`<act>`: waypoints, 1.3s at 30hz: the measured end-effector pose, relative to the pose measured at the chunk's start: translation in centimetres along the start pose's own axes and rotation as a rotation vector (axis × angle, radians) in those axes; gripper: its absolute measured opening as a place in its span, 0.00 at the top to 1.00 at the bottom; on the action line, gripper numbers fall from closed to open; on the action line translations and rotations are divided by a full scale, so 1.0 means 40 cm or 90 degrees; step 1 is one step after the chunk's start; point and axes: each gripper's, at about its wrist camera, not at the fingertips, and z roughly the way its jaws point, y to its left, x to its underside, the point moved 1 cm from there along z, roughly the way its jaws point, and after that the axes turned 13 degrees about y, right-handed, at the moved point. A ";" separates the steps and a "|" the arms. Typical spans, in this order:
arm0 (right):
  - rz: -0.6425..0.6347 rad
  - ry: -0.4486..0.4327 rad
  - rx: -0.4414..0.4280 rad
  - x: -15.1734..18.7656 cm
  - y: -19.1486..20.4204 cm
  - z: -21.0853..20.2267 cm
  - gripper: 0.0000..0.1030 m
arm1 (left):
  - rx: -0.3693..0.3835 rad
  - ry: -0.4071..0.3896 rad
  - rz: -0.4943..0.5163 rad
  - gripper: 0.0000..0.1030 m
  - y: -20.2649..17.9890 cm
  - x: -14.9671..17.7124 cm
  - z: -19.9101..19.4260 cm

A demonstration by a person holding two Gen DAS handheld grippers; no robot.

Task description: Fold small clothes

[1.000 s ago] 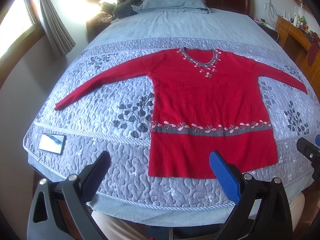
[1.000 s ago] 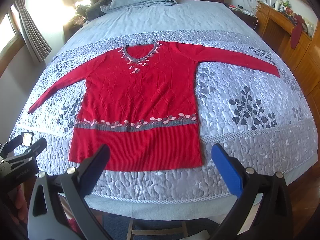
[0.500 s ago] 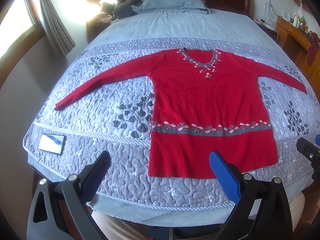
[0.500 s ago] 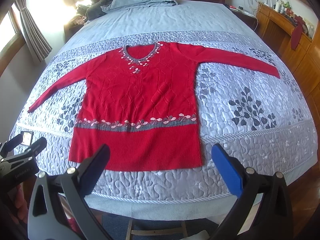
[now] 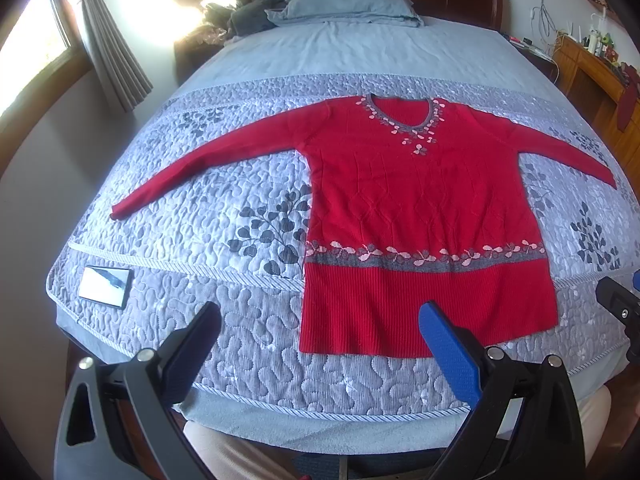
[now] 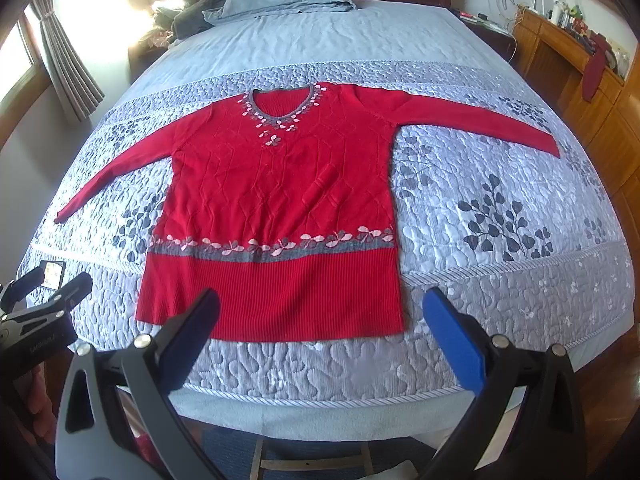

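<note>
A red long-sleeved sweater (image 5: 416, 208) (image 6: 280, 196) with a grey flowered neckline and hem band lies flat, front up, on the quilted bed, both sleeves spread out to the sides. My left gripper (image 5: 320, 320) hovers open above the foot of the bed, near the sweater's lower left corner, holding nothing. My right gripper (image 6: 320, 312) is open too, above the sweater's hem near its lower right corner, and empty. The left gripper (image 6: 44, 292) also shows at the right wrist view's left edge.
A phone (image 5: 105, 291) lies on the grey floral quilt (image 5: 256, 364) near the bed's front left corner. A pillow (image 5: 348, 4) and dark clothes sit by the headboard. A wooden cabinet (image 6: 580, 80) runs along the right; a curtained window is left.
</note>
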 end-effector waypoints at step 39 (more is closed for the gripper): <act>-0.001 0.003 0.004 -0.006 -0.005 0.014 0.02 | -0.009 0.000 -0.004 0.03 0.018 -0.007 0.011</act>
